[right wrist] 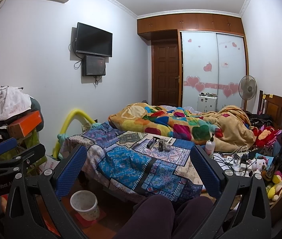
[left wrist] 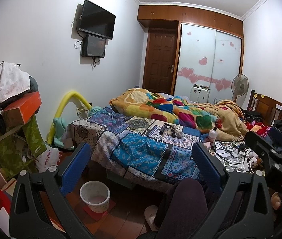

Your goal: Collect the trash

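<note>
A small white waste bin [left wrist: 95,196] stands on a red mat on the wooden floor at the foot of the bed; it also shows in the right wrist view [right wrist: 84,204]. It looks empty. My left gripper [left wrist: 141,159] is open and empty, held above the floor and facing the bed. My right gripper [right wrist: 139,159] is open and empty too, beside the left one. Small dark and white items [left wrist: 169,130] lie on the patchwork bedspread [right wrist: 160,144]. A white pump bottle [right wrist: 210,145] stands near a tangle of cables and papers [left wrist: 230,153].
The bed [left wrist: 141,151] fills the middle, with a colourful blanket [left wrist: 170,109] heaped on it. Piled boxes and clothes [left wrist: 11,107] stand at the left. Plush toys and clutter [right wrist: 270,169] lie at the right. The person's legs [right wrist: 170,215] are in front.
</note>
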Motion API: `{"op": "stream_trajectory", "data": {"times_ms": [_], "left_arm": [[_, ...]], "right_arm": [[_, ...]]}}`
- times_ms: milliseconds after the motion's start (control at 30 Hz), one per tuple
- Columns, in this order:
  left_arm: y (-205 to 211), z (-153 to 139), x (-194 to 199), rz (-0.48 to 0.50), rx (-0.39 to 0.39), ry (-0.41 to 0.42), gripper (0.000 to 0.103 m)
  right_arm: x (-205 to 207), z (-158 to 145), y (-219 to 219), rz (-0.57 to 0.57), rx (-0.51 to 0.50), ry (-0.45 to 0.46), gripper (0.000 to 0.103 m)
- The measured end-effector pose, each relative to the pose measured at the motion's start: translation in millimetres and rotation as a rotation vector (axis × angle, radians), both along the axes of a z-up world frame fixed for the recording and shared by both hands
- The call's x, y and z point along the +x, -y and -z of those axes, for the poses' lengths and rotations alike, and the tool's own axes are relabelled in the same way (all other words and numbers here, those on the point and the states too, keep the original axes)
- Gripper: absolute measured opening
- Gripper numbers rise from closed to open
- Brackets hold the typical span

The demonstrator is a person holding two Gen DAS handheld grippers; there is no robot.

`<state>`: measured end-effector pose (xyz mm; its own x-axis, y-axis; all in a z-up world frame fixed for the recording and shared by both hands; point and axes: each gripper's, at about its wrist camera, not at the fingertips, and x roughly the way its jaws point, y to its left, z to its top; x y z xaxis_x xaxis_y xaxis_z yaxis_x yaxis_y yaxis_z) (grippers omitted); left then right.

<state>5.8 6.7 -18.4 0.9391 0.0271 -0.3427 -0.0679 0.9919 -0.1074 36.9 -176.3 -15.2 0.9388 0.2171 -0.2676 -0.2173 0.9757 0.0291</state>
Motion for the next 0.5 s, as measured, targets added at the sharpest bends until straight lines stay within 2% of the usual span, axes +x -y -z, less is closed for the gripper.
{"op": "stream_trajectory", "data": {"times_ms": [267, 500], "left_arm": [[1, 2, 28, -0.005, 0.015, -0.040, 0.102], [6, -1, 79, 0.007, 0.019, -0.066, 0.102]], "right_arm": [[22, 4, 3, -0.016, 0.018, -0.014, 0.103], [61, 1, 8, 0.004, 0.032, -0.014, 0.103]]}}
